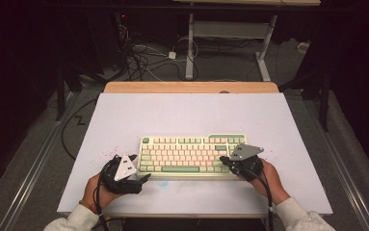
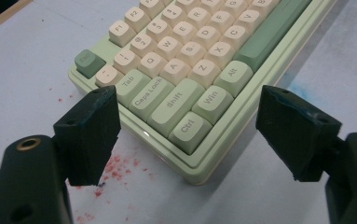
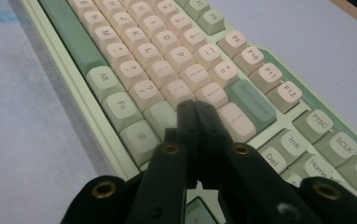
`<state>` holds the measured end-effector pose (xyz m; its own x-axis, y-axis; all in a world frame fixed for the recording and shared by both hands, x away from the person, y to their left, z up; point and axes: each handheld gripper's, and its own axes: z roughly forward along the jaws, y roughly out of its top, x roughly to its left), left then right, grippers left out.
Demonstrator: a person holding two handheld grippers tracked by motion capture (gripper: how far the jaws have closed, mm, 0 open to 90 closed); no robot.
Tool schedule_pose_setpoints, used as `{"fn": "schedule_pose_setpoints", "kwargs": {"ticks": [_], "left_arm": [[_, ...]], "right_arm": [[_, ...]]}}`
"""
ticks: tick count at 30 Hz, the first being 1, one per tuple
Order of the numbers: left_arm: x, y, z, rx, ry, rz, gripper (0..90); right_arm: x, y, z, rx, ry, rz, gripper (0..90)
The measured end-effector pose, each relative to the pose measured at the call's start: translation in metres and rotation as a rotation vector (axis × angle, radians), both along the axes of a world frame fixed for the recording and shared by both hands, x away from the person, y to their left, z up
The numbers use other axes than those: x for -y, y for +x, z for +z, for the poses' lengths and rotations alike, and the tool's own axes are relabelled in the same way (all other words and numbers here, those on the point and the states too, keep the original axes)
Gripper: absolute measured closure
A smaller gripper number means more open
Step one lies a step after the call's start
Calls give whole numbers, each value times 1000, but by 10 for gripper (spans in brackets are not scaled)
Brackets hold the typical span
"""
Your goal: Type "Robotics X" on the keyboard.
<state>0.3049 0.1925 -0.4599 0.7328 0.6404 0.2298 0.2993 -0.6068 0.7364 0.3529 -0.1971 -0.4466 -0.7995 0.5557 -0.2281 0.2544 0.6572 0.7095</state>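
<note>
Right gripper [image 3: 195, 109], jaws pressed together, tips over the keyboard [image 1: 191, 154] keys; left gripper [image 2: 185, 135] spread wide, keyboard corner just ahead.

- We note a dark room beyond the white table [image 1: 124, 115].
- We record grey floor [image 1: 220, 72], tangled cables [image 1: 138, 60], and a white desk frame [image 1: 230, 31].

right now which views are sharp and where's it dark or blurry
High view: the table is evenly lit, the room behind nearly black, the keyboard small and soft. Left gripper view: key legends are crisp; the open left tool is slightly soft. Right gripper view: the shut right tool is dark and blurred up close, the near keys soft.
</note>
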Motion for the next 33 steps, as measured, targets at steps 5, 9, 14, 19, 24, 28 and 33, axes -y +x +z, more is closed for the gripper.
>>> {"fn": "schedule_pose_setpoints", "kwargs": {"ticks": [5, 9, 14, 19, 24, 28, 33], "left_arm": [[0, 0, -1, -5, 6, -1, 209], [1, 0, 0, -5, 3, -4, 209], [0, 1, 1, 2, -6, 10, 214], [-2, -1, 7, 14, -31, 7, 251], [-5, -1, 12, 18, -45, 0, 335], [-7, -1, 14, 18, -54, -1, 448], [-9, -2, 16, 16, -37, -11, 645]], "right_arm": [[-2, 1, -3, -5, -11, 4, 900], [-3, 2, -5, -6, -17, 4, 900], [-3, 2, -8, -13, -21, -3, 900], [-2, 1, -8, -12, -20, -3, 900], [-2, 1, -9, -12, -15, -5, 900], [-2, 0, -9, -5, -16, -6, 900], [-2, -1, -9, -2, -17, -7, 900]]}}
